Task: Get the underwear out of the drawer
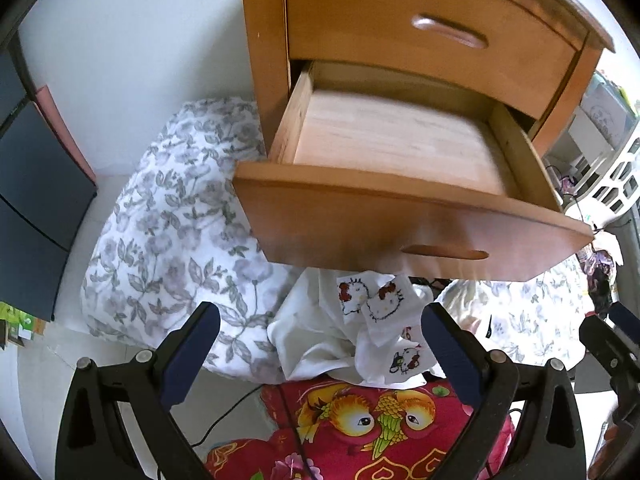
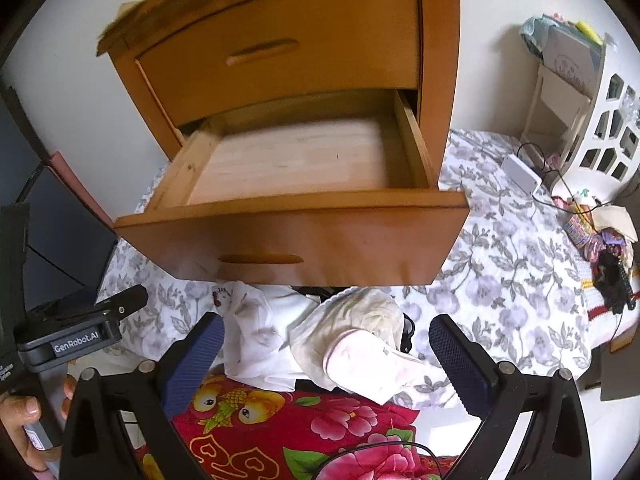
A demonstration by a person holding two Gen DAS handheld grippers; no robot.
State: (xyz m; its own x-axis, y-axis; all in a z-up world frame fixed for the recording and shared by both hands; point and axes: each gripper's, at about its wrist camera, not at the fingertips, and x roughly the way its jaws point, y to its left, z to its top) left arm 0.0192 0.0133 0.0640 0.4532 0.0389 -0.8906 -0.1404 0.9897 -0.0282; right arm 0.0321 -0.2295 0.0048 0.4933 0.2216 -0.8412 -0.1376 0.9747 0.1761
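Observation:
The wooden nightstand's lower drawer [image 1: 400, 216] [image 2: 304, 236] is pulled out, and its pale bottom is bare. Below its front, underwear lies in a heap on the bed: a white piece with cartoon-cat prints [image 1: 380, 320] and a cream and pink piece [image 2: 360, 344] beside white cloth [image 2: 256, 340]. My left gripper [image 1: 320, 344] hangs open just above the white printed piece, holding nothing. My right gripper [image 2: 326, 354] is open too, over the cream and pink piece. The left gripper's body [image 2: 72, 336] and a hand show at the right view's left edge.
The upper drawer [image 1: 432, 36] is shut. A grey floral quilt [image 1: 168, 240] covers the bed around the nightstand, and a red patterned cloth [image 2: 320, 428] lies nearest me. A white lattice basket [image 2: 600, 132], a white box with cables and small clutter sit at the right.

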